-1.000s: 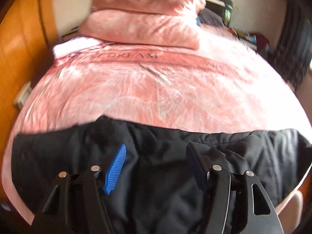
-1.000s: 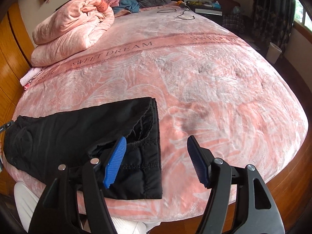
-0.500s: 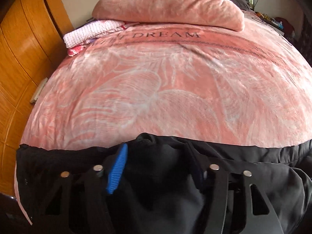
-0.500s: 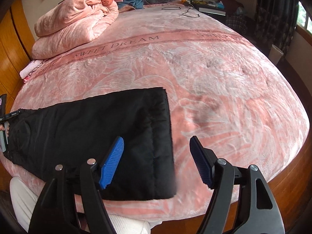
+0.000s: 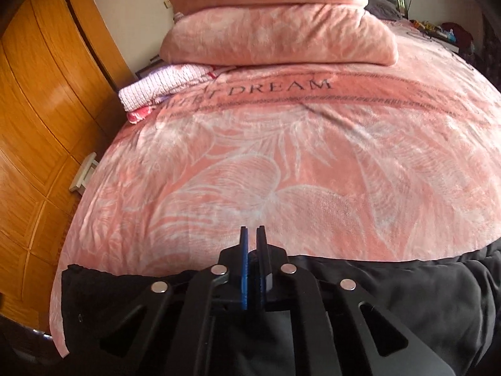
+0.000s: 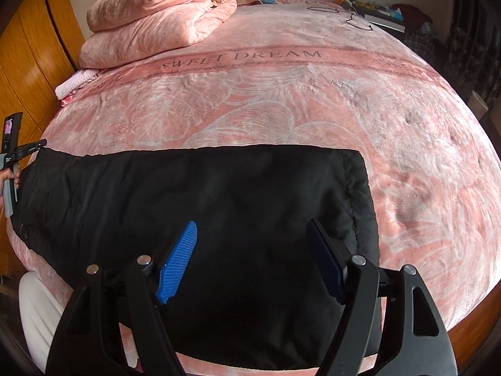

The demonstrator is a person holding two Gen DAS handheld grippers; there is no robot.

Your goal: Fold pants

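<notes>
Black pants [image 6: 219, 194] lie flat across the near edge of a pink bed blanket [image 6: 281, 94], with one end at the right. My right gripper [image 6: 252, 224] hovers open above that right part, nothing between its blue pads. In the left wrist view the pants [image 5: 391, 297] fill the bottom. My left gripper [image 5: 252, 235] is shut, the pants' far edge pinched low between its pads and its tips sticking out over the blanket [image 5: 281, 156]. The right wrist view shows the left gripper [image 6: 43, 143] at the pants' left end, held by a hand [image 6: 11, 177].
A folded pink quilt [image 6: 156, 15] is stacked at the back left, on a pink-and-white checked cloth [image 5: 156, 84]. A wooden wardrobe [image 5: 40, 109] stands close on the left. A black cable [image 6: 353, 15] lies far back. The person's white trouser leg [image 6: 34, 313] is at the bed's near edge.
The left jaws closed from open onto the bunched pants edge. The right gripper slid left over the pants. The turned-up right end now lies flat.
</notes>
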